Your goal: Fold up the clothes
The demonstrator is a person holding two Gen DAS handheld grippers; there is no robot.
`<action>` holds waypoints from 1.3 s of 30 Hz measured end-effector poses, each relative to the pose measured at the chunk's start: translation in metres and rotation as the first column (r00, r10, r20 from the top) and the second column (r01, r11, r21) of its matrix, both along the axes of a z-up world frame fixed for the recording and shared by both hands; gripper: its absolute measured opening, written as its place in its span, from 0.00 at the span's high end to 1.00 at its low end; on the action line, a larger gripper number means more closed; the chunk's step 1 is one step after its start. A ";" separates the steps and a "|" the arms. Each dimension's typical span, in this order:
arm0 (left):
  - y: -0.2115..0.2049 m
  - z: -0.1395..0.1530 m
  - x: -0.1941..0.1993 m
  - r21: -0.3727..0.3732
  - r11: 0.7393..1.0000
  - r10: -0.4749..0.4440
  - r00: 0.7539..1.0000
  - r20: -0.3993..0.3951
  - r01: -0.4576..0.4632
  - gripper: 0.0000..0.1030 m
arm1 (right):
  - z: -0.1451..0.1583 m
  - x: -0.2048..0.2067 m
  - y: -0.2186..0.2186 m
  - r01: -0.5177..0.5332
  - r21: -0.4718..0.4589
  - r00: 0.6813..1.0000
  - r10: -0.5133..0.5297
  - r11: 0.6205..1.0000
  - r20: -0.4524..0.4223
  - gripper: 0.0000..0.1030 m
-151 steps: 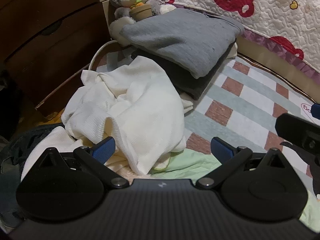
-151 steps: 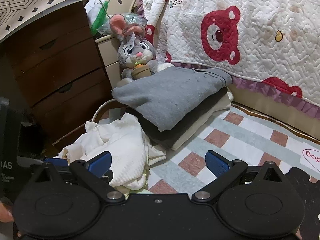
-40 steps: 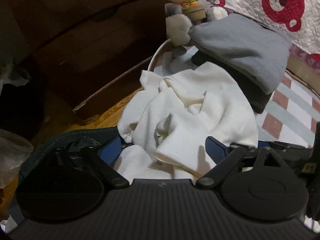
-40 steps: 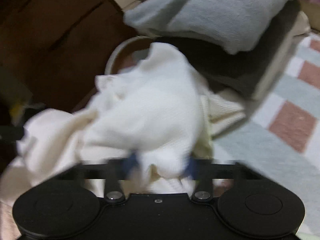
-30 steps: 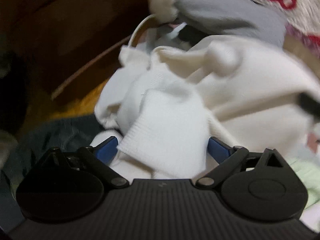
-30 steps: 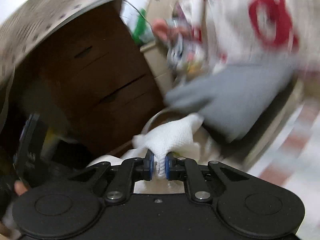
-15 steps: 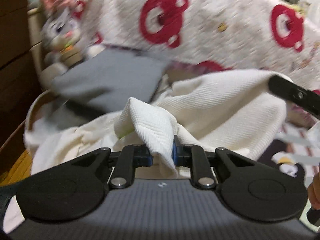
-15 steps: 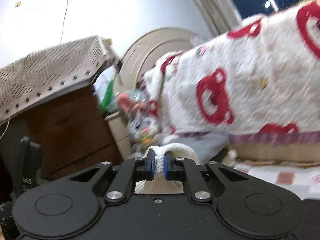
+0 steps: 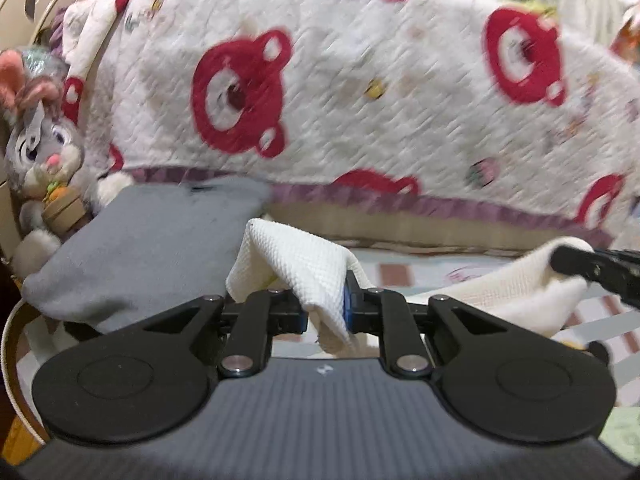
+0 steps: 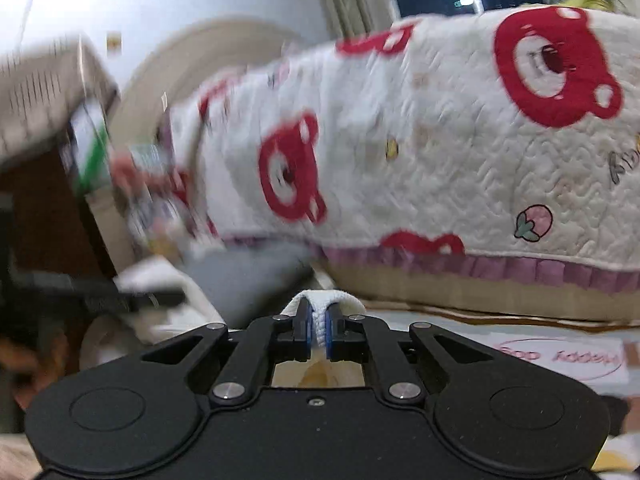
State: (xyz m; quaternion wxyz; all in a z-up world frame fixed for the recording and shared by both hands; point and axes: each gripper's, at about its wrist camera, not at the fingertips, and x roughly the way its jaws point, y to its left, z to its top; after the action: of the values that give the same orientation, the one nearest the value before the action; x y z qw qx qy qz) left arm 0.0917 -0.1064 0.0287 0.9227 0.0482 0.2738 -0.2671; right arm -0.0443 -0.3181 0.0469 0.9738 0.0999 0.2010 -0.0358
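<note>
The left claw (image 9: 326, 306) pinches a fold of the white waffle garment (image 9: 298, 266), the right claw (image 10: 318, 332) closing tighter on another edge; behind hang the bear quilt (image 9: 360, 120), then grey folded clothes (image 9: 148, 248), then a blurred plush rabbit (image 9: 38, 152).

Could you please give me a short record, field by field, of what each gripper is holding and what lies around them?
left gripper: shut on the white garment
right gripper: jaws closing, with a fold of the same garment between the pads
garment span: stretches between both grippers, seen in the left wrist view
behind: grey folded clothes, plush rabbit, bear-print quilt
folding: not yet begun
</note>
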 end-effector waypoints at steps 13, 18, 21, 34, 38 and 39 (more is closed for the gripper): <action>0.082 -0.089 0.045 -0.157 0.986 0.027 0.989 -0.146 -0.050 0.83 | -0.047 0.061 0.033 -0.139 0.067 0.985 0.145 0.988 -0.092 0.92; 0.059 -0.119 0.032 -0.063 0.996 -0.076 0.987 -0.140 0.068 0.78 | -0.045 0.047 0.028 -0.070 0.062 0.989 0.077 0.996 -0.123 0.92; 0.049 -0.121 0.023 -0.088 0.987 -0.143 0.979 -0.143 0.131 0.75 | -0.045 0.043 0.025 -0.024 0.040 0.990 0.029 0.999 -0.141 0.92; 0.021 -0.076 -0.061 -0.121 0.885 -0.436 0.892 0.120 0.449 0.41 | -0.042 0.016 0.025 -0.008 0.141 0.993 0.024 0.990 -0.113 0.92; 0.010 -0.078 -0.066 -0.119 0.878 -0.448 0.883 0.138 0.464 0.27 | -0.033 0.009 0.036 -0.117 0.186 0.989 0.132 0.976 -0.072 0.91; 0.007 -0.080 -0.067 -0.113 0.881 -0.442 0.884 0.152 0.460 0.19 | -0.031 0.008 0.040 -0.152 0.201 0.984 0.168 0.968 -0.065 0.91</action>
State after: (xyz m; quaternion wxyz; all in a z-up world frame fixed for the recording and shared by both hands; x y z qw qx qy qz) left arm 0.0252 -0.0990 -0.0513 0.8510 0.0593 0.1782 -0.4905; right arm -0.0364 -0.2785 0.0163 0.9500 0.1771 0.2503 0.0590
